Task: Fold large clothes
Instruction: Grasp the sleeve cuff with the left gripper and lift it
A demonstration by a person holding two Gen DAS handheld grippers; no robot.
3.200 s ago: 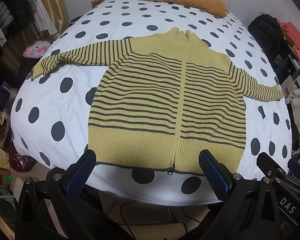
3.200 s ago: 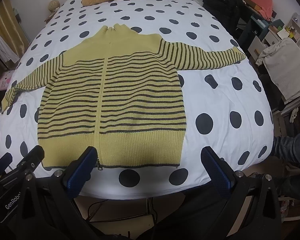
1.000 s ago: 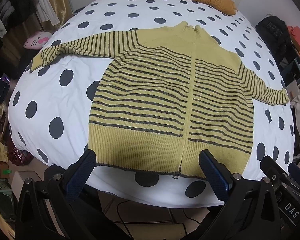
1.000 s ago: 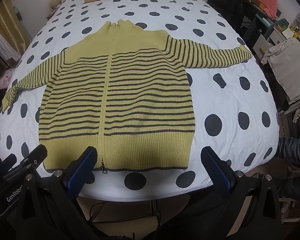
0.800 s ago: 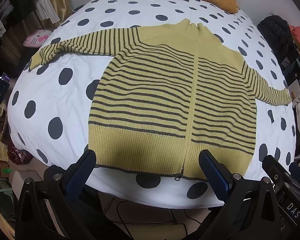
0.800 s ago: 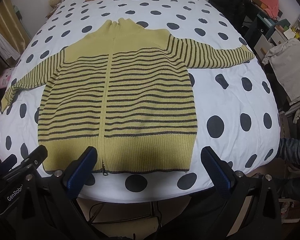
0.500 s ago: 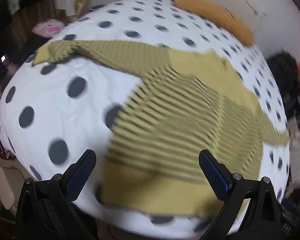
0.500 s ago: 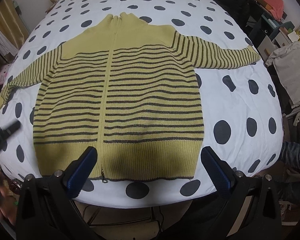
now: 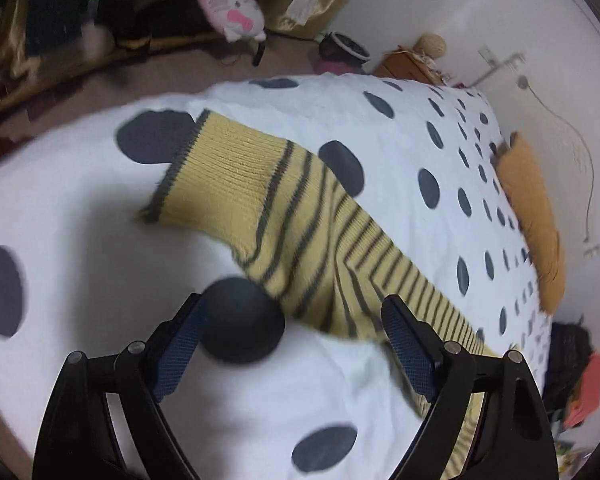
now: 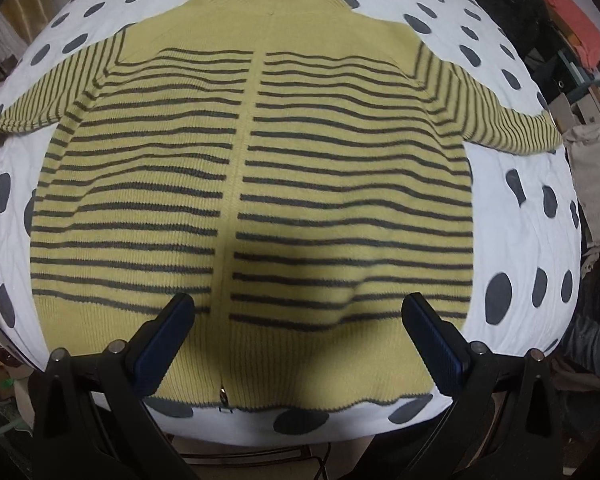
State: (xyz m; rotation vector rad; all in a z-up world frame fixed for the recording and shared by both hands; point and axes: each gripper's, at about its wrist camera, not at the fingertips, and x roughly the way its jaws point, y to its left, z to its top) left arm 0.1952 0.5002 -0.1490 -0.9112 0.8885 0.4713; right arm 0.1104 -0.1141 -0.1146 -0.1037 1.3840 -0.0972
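Right wrist: yellow striped sweater [image 10: 340, 168] flat, zipped, sleeves spread.

You can see a big bed with a white cover with dark spots [image 9: 80, 216]. A long orange pillow [image 9: 534, 224] lies at its head edge. A pink and white plush cat [image 9: 230, 10] sits on the floor past the bed's side edge.

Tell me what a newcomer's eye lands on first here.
The yellow striped sweater lies spread flat, zipped, across the polka-dot bedspread, filling the right wrist view. In the left wrist view its sleeve cuff lies ahead of the open left gripper. An orange pillow lies at the bed's far end.
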